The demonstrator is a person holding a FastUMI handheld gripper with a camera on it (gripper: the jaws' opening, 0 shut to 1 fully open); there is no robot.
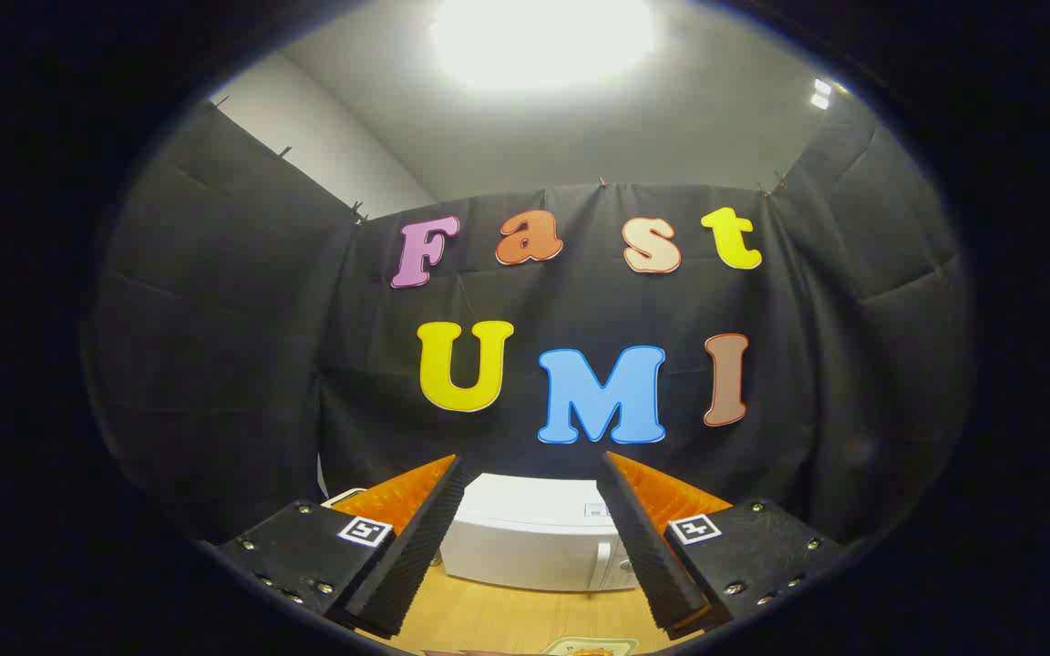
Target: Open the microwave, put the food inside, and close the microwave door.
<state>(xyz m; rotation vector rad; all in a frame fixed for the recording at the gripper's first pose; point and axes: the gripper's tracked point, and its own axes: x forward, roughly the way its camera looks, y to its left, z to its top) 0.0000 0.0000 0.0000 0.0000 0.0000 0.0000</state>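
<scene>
A white microwave [534, 533] stands on the wooden table [507, 620], seen from above between and beyond my fingers, against the black cloth wall. Its door looks closed. My gripper [534, 469] is held high and apart from the microwave, open, with nothing between the fingers. Close under the fingers, on the table, the rim of a plate [591, 647] with something orange-brown on it just peeks into view; most of it is hidden.
Black cloth walls close in the booth behind the microwave and on both sides. A bright ceiling lamp [543, 36] glares overhead. Bare wooden tabletop lies between the microwave and the plate.
</scene>
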